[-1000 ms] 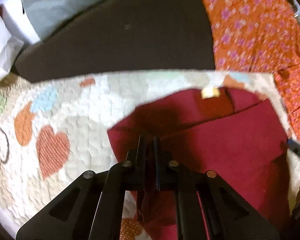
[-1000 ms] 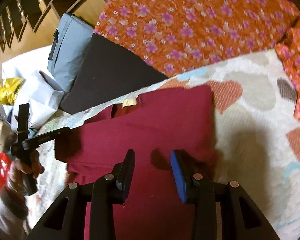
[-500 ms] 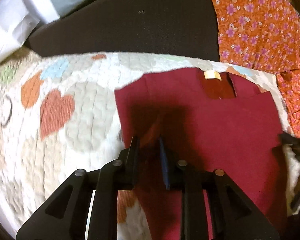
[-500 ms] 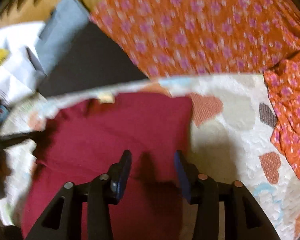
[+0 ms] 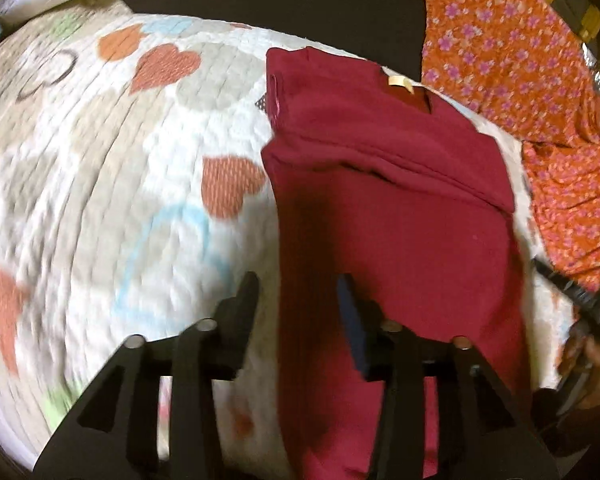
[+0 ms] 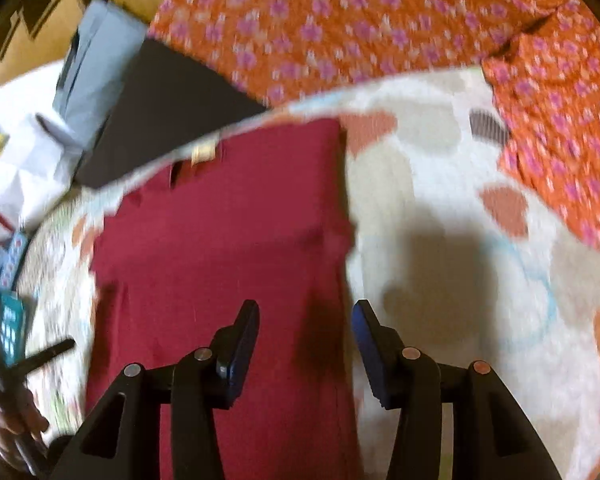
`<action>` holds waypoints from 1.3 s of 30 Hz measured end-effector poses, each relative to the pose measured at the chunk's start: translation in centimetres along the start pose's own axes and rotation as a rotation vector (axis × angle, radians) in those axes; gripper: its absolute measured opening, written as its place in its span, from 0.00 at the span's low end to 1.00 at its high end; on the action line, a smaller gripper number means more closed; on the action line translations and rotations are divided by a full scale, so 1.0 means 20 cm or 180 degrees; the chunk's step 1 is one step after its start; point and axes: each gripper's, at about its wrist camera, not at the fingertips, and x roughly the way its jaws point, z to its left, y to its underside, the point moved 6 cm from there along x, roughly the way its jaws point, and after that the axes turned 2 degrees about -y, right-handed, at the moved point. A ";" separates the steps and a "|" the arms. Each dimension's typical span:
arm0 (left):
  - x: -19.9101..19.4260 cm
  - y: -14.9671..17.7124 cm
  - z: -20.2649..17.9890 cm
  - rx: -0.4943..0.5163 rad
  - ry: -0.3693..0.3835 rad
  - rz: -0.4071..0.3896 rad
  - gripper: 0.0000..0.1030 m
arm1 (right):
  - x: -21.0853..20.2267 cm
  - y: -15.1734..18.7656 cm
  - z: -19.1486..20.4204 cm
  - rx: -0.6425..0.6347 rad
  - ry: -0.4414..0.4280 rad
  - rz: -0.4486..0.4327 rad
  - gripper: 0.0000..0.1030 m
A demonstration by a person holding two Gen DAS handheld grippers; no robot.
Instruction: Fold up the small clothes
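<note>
Spread underneath everything is a white quilted blanket printed with orange, beige and blue hearts [image 5: 112, 184], with an orange cloth patterned with pink flowers [image 6: 360, 28] lying along its far and right edges and a dark flat cushion [image 6: 168, 108] beyond it. On the blanket lies the dark red knit garment [image 5: 400, 220], folded into a long narrow shape with a flap laid across its upper part and a small cream label [image 5: 399, 81] at the neckline.

The left tongs [image 5: 298, 292] hang over the garment's left edge; their jaws have just been opening and now stand spread, pinching nothing. The right tongs [image 6: 305, 322] hover over the garment's right edge, jaws likewise just widened and spread, with the cloth below them and not gripped. Both views are motion-blurred.
</note>
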 end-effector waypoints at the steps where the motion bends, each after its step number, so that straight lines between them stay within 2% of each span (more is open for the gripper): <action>1: -0.03 0.05 -0.01 -0.0067 0.0021 0.0010 0.54 | 0.01 0.06 -0.01 -0.0011 0.0041 0.0104 0.45; 3: -0.07 0.14 -0.03 -0.0119 0.0059 0.0058 0.56 | 0.06 0.17 -0.02 -0.0007 0.0111 0.0358 0.45; 5: -0.08 0.23 -0.08 -0.0024 0.0007 0.0090 0.56 | 0.11 0.27 0.00 -0.0148 -0.0120 0.0533 0.40; 6: -0.08 0.25 -0.09 0.0038 -0.0051 0.0111 0.56 | 0.11 0.28 0.00 -0.0297 -0.0015 0.0426 0.26; 7: -0.07 0.31 -0.11 0.0156 -0.0228 0.0159 0.56 | 0.11 0.28 -0.03 -0.0406 0.0180 0.0362 0.25; 8: -0.06 0.35 -0.11 0.0233 -0.0374 0.0192 0.56 | 0.09 0.27 -0.05 -0.0339 0.0235 0.0347 0.25; 10: -0.04 0.42 -0.11 0.0336 -0.0508 0.0221 0.56 | 0.03 0.27 -0.09 -0.0136 0.0289 0.0353 0.26; 12: 0.00 0.50 -0.12 0.0418 -0.0552 0.0352 0.56 | -0.05 0.31 -0.09 -0.0121 0.0294 0.0365 0.28; 14: 0.02 0.56 -0.11 0.0380 -0.0498 0.0409 0.56 | -0.14 0.40 -0.07 -0.0090 0.0131 0.0408 0.31; 15: 0.01 0.57 -0.10 0.0342 -0.0465 0.0393 0.56 | -0.17 0.44 -0.07 -0.0083 0.0036 0.0449 0.40; 16: 0.00 0.57 -0.09 0.0302 -0.0439 0.0377 0.56 | -0.20 0.50 -0.06 -0.0090 -0.0050 0.0523 0.44; 19: -0.02 0.60 -0.07 0.0178 -0.0352 0.0368 0.56 | -0.25 0.64 -0.05 -0.0197 -0.0035 0.0591 0.47; 22: -0.04 0.64 -0.03 0.0028 -0.0270 0.0414 0.56 | -0.21 0.75 -0.07 -0.0127 -0.0001 0.0703 0.48; 23: -0.05 0.66 -0.02 -0.0043 -0.0222 0.0424 0.56 | -0.22 0.76 -0.07 -0.0145 -0.0016 0.0603 0.48; 25: -0.08 0.70 0.00 -0.0097 -0.0155 0.0421 0.56 | -0.24 0.77 -0.06 -0.0190 -0.0067 0.0533 0.39; 26: -0.10 0.73 0.00 -0.0120 -0.0118 0.0405 0.56 | -0.25 0.76 -0.04 -0.0247 -0.0133 0.0521 0.21; 27: -0.10 0.73 0.00 -0.0130 -0.0101 0.0405 0.57 | -0.26 0.76 -0.04 -0.0298 -0.0149 0.0509 0.10; 28: -0.10 0.76 -0.01 -0.0137 -0.0076 0.0423 0.57 | -0.27 0.75 -0.04 -0.0344 -0.0104 0.0461 0.08; 30: -0.09 0.78 -0.02 -0.0189 -0.0038 0.0435 0.57 | -0.31 0.73 -0.07 -0.0279 -0.0093 0.0367 0.08; 33: -0.09 0.80 -0.01 -0.0320 0.0071 0.0426 0.57 | -0.31 0.74 -0.12 -0.0118 -0.0128 0.0384 0.08; 37: -0.08 0.83 -0.01 -0.0274 0.0109 0.0474 0.60 | -0.31 0.76 -0.13 0.0141 -0.0327 0.0451 0.11; 38: -0.08 0.84 -0.03 -0.0252 0.0129 0.0491 0.60 | -0.30 0.78 -0.14 0.0253 -0.0411 0.0490 0.18; 39: -0.09 0.85 -0.04 -0.0226 0.0181 0.0520 0.60 | -0.29 0.80 -0.15 0.0363 -0.0496 0.0555 0.32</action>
